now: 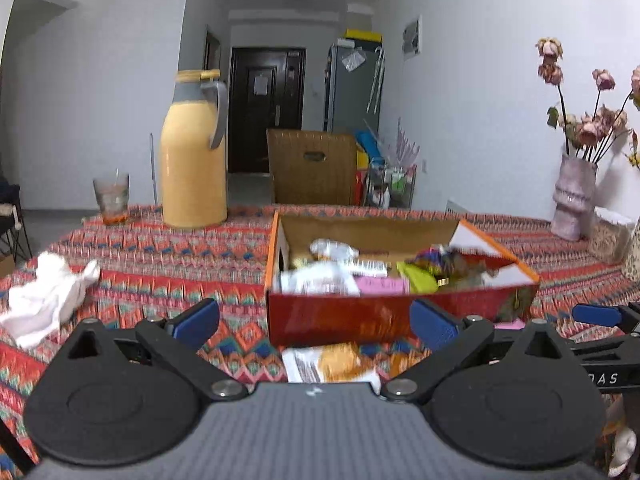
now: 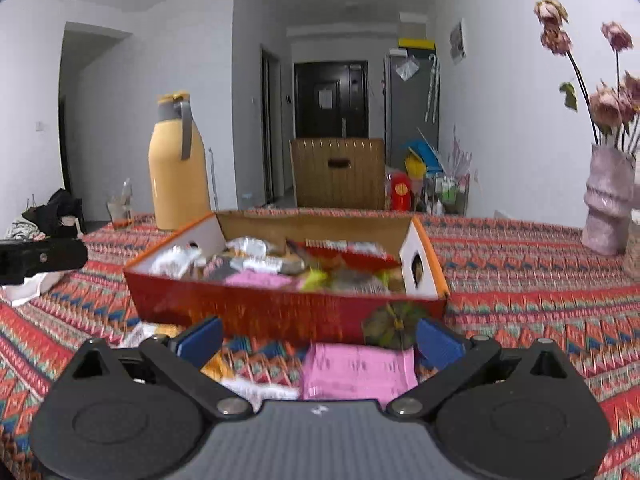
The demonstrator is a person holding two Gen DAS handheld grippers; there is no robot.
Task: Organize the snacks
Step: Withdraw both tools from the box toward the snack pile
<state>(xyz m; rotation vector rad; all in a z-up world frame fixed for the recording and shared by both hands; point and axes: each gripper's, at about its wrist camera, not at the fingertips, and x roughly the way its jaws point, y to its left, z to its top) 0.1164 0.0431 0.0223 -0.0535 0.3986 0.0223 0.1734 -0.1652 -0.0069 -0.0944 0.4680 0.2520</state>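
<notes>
The left gripper [image 1: 314, 322] has its blue fingers [image 1: 198, 320] spread wide, and nothing is between them. It hangs low over the surface [image 1: 160, 256], which is covered by a cloth with red, orange and blue zigzags. Just before it lies a white and orange packet [image 1: 332, 362] on the cloth, close to the front wall of the box [image 1: 340, 320].

The right gripper [image 2: 318, 342] also stands wide open and holds nothing. A pink packet [image 2: 358, 370] lies flat on the cloth between its fingers [image 2: 438, 342] and a little below them; I cannot tell if a finger touches it. To the left of the pink packet there is one more pale packet [image 2: 256, 390], partly hidden by the gripper body.

The box is red outside with orange rims and brown inside. It stands open in the middle of the surface and is already full of snacks [image 2: 280, 268]: white wrappers, a pink one, green and yellow ones. The picture is blurred there, so single snacks are hard to name.

Behind the box, to the left, stands a yellow jug [image 1: 194, 152] with a grey handle, and beside it a glass [image 1: 112, 198]. A crumpled white cloth [image 1: 44, 296] lies at the left edge. At the far right is a pale vase [image 1: 574, 196] with dry pink flowers [image 1: 596, 120].
</notes>
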